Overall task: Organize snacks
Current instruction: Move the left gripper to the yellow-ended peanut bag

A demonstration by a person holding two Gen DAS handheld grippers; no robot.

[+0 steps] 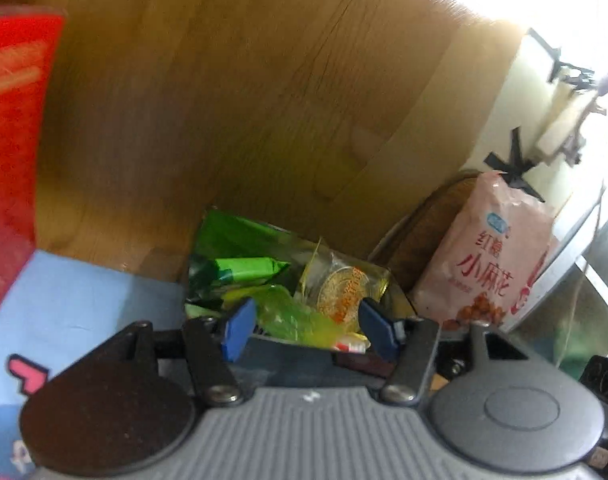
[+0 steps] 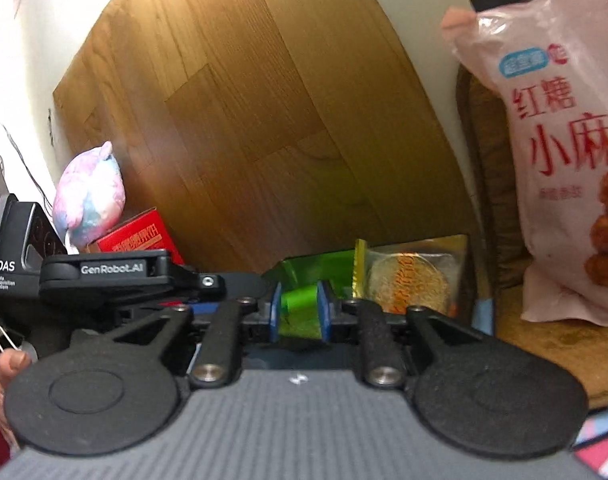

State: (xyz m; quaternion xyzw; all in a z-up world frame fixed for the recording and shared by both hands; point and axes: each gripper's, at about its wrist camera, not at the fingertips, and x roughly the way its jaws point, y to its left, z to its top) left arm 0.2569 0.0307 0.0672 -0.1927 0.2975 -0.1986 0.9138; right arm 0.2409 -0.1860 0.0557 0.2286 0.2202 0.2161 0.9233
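- The left gripper (image 1: 302,330) stands half open and empty just before the small snack pile (image 1: 280,280); closing here could catch several wrappers at once.
- The right gripper (image 2: 300,312) is narrow, with a green packet (image 2: 304,304) between its pads, contact unclear; it may slip out.
- Right of the pile, the upright pink snack bag (image 2: 555,152) could topple if nudged.

We see a wood-plank floor (image 2: 288,128) far behind, a pastel plush toy (image 2: 88,196) at far left against the white wall (image 2: 32,40), and a brown cushion (image 2: 543,344) at right.
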